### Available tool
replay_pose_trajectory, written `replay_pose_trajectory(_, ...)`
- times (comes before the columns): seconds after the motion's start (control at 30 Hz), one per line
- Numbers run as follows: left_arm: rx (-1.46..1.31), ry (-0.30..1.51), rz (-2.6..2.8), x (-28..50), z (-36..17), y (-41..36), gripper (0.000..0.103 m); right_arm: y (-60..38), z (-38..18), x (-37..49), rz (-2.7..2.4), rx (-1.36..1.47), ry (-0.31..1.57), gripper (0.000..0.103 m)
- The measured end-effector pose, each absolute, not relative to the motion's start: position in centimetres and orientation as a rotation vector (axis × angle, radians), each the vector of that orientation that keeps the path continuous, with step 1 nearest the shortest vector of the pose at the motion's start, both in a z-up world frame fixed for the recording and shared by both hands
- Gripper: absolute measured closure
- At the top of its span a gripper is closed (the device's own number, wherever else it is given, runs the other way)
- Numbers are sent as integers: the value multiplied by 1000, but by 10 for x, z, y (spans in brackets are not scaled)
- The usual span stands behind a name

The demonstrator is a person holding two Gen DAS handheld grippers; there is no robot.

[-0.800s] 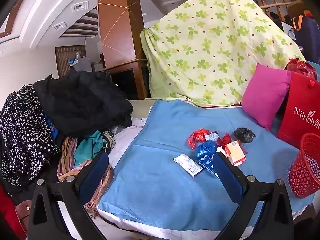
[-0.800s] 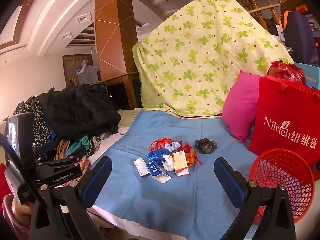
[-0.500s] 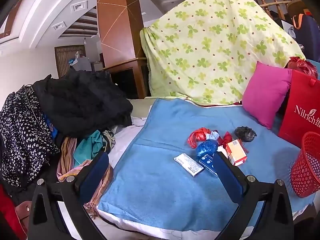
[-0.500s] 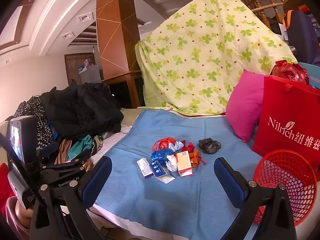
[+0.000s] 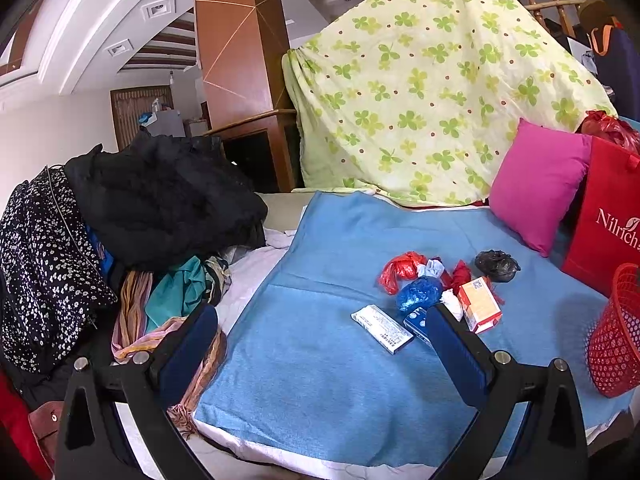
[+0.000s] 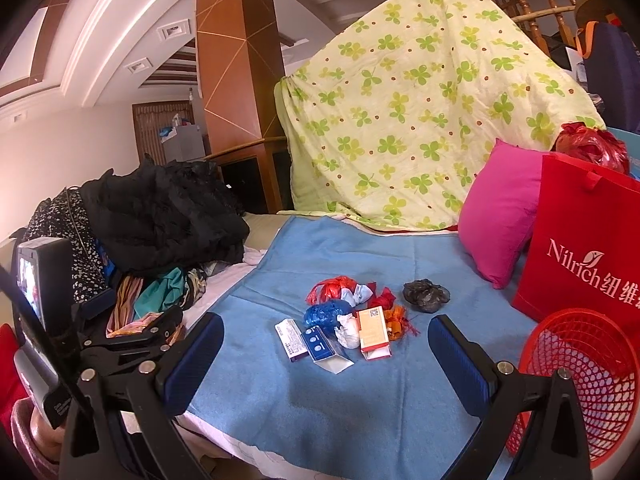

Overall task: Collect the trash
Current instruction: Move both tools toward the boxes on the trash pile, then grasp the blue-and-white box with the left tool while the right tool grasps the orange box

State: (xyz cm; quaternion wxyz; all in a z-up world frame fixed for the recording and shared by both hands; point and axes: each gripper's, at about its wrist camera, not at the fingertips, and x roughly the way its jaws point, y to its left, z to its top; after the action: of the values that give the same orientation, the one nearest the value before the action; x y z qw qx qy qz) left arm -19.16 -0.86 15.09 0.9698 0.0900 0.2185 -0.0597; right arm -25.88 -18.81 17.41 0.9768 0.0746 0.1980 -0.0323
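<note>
Meanwhile the right hand-held gripper (image 6: pixel 325 350) has edged closer to the trash (image 6: pixel 352 320).

A small heap of crumpled plastic bags and flat paper boxes (image 6: pixel 348 316) lies on the blue blanket, near the upright red mesh plastic basket (image 6: pixel 580 384).

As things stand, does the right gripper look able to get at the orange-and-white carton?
Probably yes. The right gripper is open and empty, and the orange-and-white carton lies ahead between its fingers on the blue blanket, its near end uncovered. A crumpled white tissue lies close beside it.
</note>
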Motion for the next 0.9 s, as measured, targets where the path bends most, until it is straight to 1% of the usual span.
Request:
replay_pose_trajectory(0.17,183,453,-113,-185,146,-12,0,-191,171,-247,-34,219,357,0)
replay_pose_trajectory(0.37,187,485,-109,-170,135,-15,0,-199,157,-220,-8,291,388,0)
replay_pose_trajectory(0.6,163,572,-122,-133,104,-20,0,-215,114,-161,14,317,531,0)
replay_pose_trajectory(0.8,73,760,-190,-73,53,-29,0,-237,61,-85,21,382,708,0)
replay_pose_trajectory(0.87,56,803,-195,-57,37,-33,0,-245,44,-65,12,408,740,3)
replay_pose_trajectory(0.9,57,822,-197,-50,29,-36,0,-248,36,-58,2,409,764,9)
